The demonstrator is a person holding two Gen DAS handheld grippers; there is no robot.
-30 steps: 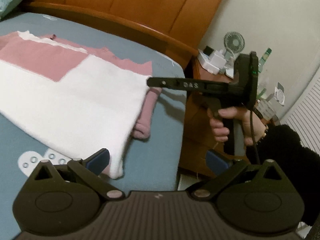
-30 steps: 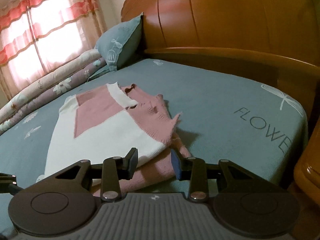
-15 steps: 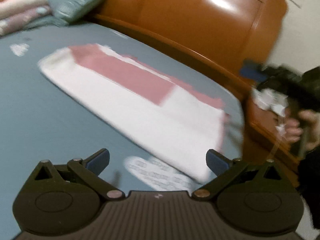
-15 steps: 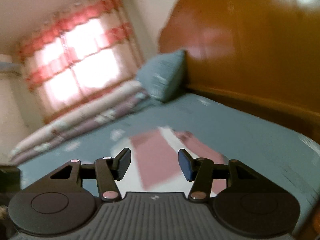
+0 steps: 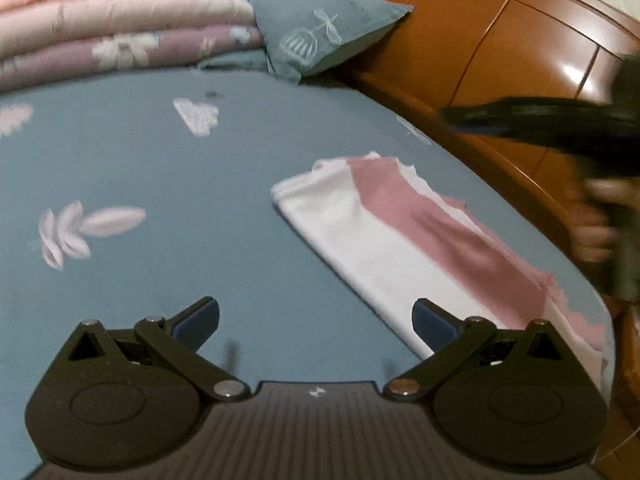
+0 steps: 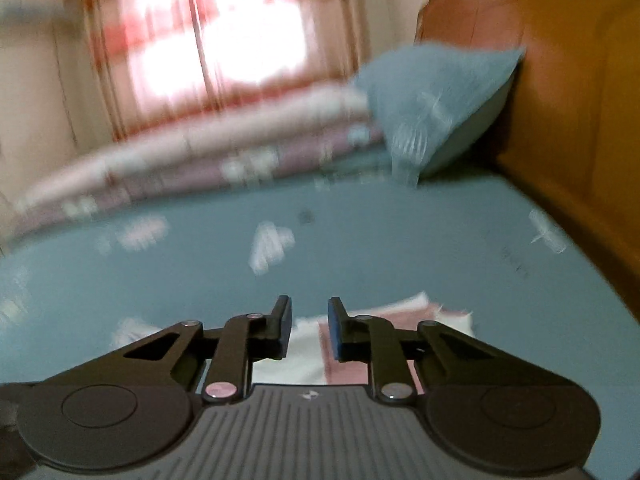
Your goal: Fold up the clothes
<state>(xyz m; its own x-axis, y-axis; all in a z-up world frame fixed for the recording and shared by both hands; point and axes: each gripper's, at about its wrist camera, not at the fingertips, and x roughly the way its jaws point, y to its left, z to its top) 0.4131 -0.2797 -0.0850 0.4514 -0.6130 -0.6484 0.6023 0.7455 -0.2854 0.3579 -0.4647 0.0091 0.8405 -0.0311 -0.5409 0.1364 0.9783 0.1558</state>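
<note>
Folded pink-and-white sweater (image 5: 404, 248) lies flat on blue bedsheet (image 5: 160, 168), ahead-right of left gripper (image 5: 316, 320), jaws wide, empty. Right gripper (image 6: 308, 328) above sweater's far end, jaws just narrowing to small gap, nothing between. Pillow (image 5: 320, 24) far ahead.

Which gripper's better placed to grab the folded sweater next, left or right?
Probably left. The left gripper is wide open, its right finger already beside the sweater's white edge. The right gripper, jaws just closing and empty, hangs blurred above it.
</note>
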